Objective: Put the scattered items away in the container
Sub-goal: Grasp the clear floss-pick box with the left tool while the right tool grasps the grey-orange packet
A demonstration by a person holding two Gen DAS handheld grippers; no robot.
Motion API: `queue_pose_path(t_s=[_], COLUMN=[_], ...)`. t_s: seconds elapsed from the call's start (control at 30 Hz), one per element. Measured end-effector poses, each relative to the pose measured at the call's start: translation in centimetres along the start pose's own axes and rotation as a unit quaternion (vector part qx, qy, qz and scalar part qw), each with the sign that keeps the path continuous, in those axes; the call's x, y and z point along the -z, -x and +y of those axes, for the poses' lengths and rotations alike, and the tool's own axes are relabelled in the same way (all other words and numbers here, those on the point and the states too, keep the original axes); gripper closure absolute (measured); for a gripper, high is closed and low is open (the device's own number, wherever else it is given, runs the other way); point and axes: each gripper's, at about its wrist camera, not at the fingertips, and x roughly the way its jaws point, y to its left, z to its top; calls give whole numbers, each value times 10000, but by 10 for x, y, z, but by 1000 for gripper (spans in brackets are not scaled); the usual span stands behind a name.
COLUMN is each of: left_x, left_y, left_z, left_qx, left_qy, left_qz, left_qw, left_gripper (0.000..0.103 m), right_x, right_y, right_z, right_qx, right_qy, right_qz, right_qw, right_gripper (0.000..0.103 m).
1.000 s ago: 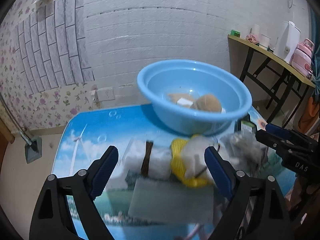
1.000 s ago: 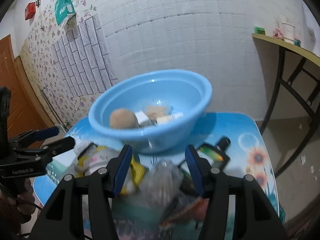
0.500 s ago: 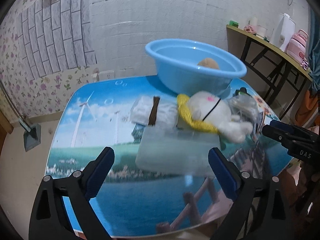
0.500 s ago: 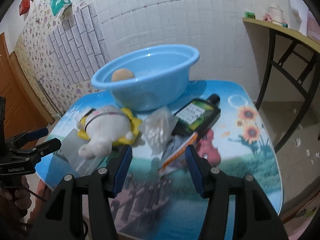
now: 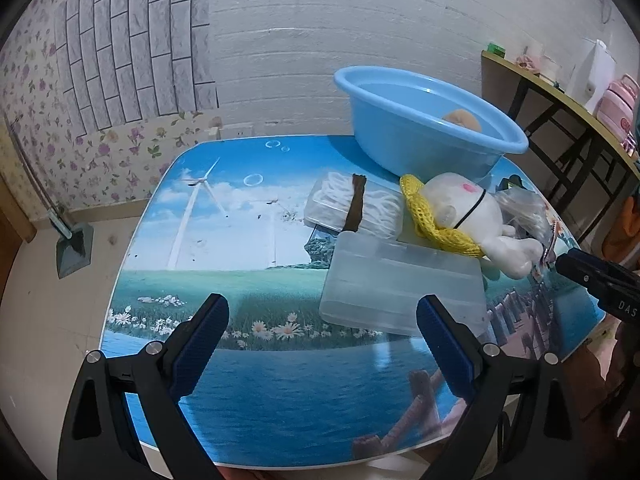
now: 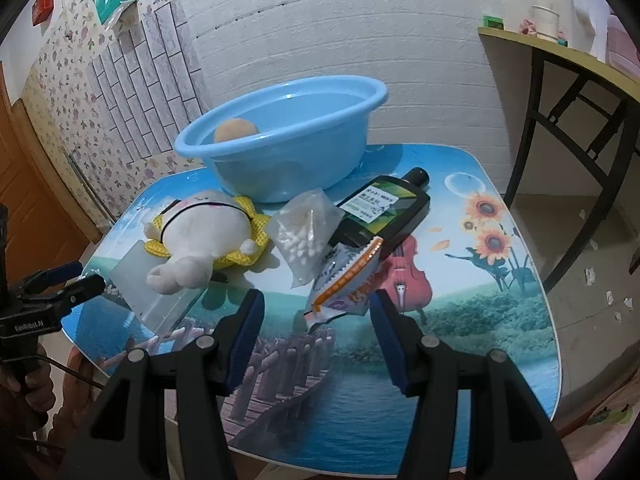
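Note:
A blue basin [image 5: 420, 136] [image 6: 280, 120] stands at the table's back with a brown round thing [image 6: 234, 130] in it. In front of it lie a white plush toy [image 5: 460, 208] [image 6: 204, 228] in yellow netting, a clear plastic box [image 5: 400, 280] [image 6: 148, 284], a white bundle with a brown band [image 5: 352, 204], a bag of cotton swabs [image 6: 304, 232], a dark bottle [image 6: 384, 204] and an orange-white sachet [image 6: 348, 280]. My left gripper [image 5: 322, 308] is wide open, short of the box. My right gripper [image 6: 317, 300] is open just before the sachet, not touching it.
The picture-printed table [image 5: 224, 240] ends close under both grippers. A yellow-topped side table [image 5: 560, 92] with bottles stands at the right, and a dustpan [image 5: 74, 244] lies on the floor at the left. A white brick wall is behind the basin.
Both grippers have drawn back from the basin and lower toward the table's front. The scattered items now lie ahead of the fingers. The left jaws stand a little wider.

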Motion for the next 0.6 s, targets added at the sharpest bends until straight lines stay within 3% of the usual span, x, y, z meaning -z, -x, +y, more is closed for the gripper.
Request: queue_pose_path(t_s=[0.33,0.6], left_x=[-2,-30], left_y=[-13,-20], left_z=[-5,-8], left_qx=[108,134], left_qy=[-95,-159], left_qz=[151,-15], left_qw=[9998,9998], left_gripper=[8,8], right_x=[1,-3], right_y=[-14,-23], right_z=[-10,-19], right_qx=[135,173], right_qy=[-129,-209], right_qz=[177,246], right_qw=[9997,9993], right_gripper=[48,48])
